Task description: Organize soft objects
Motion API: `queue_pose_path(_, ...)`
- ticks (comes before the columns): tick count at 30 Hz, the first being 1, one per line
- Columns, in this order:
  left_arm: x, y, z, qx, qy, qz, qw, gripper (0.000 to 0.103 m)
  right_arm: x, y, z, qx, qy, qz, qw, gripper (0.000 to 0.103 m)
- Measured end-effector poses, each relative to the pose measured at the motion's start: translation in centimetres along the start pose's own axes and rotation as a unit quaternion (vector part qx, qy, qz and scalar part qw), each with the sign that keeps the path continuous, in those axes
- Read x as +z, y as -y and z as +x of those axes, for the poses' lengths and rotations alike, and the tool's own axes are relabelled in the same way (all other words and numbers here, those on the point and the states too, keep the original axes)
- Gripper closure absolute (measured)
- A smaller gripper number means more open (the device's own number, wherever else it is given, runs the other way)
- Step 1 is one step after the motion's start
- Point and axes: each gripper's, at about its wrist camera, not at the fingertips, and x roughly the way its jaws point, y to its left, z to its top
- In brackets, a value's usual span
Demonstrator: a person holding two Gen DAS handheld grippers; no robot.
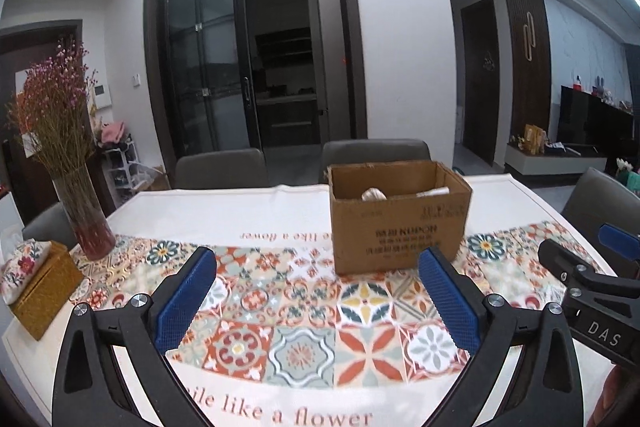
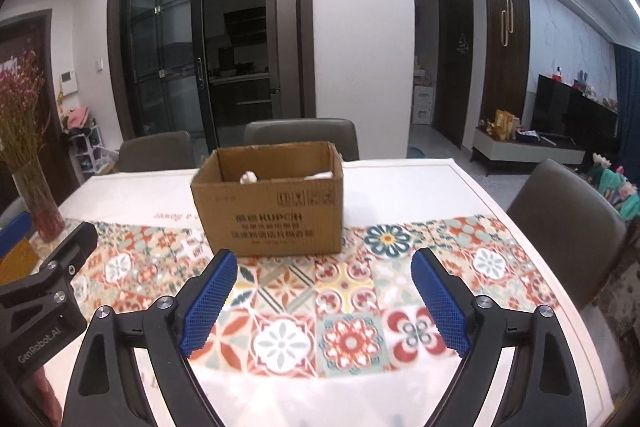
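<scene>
An open brown cardboard box [image 1: 400, 223] stands on the patterned tablecloth, ahead and slightly right in the left wrist view, and ahead and slightly left in the right wrist view [image 2: 272, 211]. White soft items [image 1: 374, 194] show just above its rim inside; they also show in the right wrist view [image 2: 249, 177]. My left gripper [image 1: 320, 259] is open and empty, short of the box. My right gripper [image 2: 324, 259] is open and empty, also short of the box. Each gripper's body shows at the edge of the other's view.
A glass vase of dried pink flowers [image 1: 86, 223] and a woven tissue box [image 1: 40, 287] stand at the table's left. Grey chairs [image 2: 300, 135] line the far side, and one [image 2: 568, 219] stands at the right. The tablecloth [image 2: 348, 327] spreads before the box.
</scene>
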Motion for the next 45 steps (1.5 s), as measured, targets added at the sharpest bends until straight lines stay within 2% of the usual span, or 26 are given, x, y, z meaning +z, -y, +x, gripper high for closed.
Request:
queue_pose_path(12, -4.5, 0.4, -3.6, -0.027, -0.025, -0.006, 0.9993, 0.000, -4.2, 0.8, -4.9, 0.003, 0.031, 0.001, 1.000, 0.013)
queue_pose_path(16, -5.4, 0.2, -4.8, -0.028, -0.020, -0.007, 0.9994, 0.000, -5.2, 0.7, -6.0, 0.009, 0.039, 0.003, 0.999, 0.013)
queue_pose_path(24, -6.1, 0.2, -6.5, -0.019, -0.010, -0.002, 0.9998, 0.000, -6.6, 1.1, -6.8, 0.027, 0.025, 0.020, 0.999, 0.013)
queue_pose_path(29, -6.2, 0.1, -7.3, -0.007, -0.002, -0.003, 1.0000, 0.000, -6.7, 1.2, -7.2, 0.026, 0.033, 0.022, 0.999, 0.013)
queue_pose_path(45, -6.6, -0.1, -8.0, -0.015, 0.001, -0.006, 0.9999, 0.000, -7.0, 1.0, -8.0, 0.026, 0.037, 0.017, 0.999, 0.013)
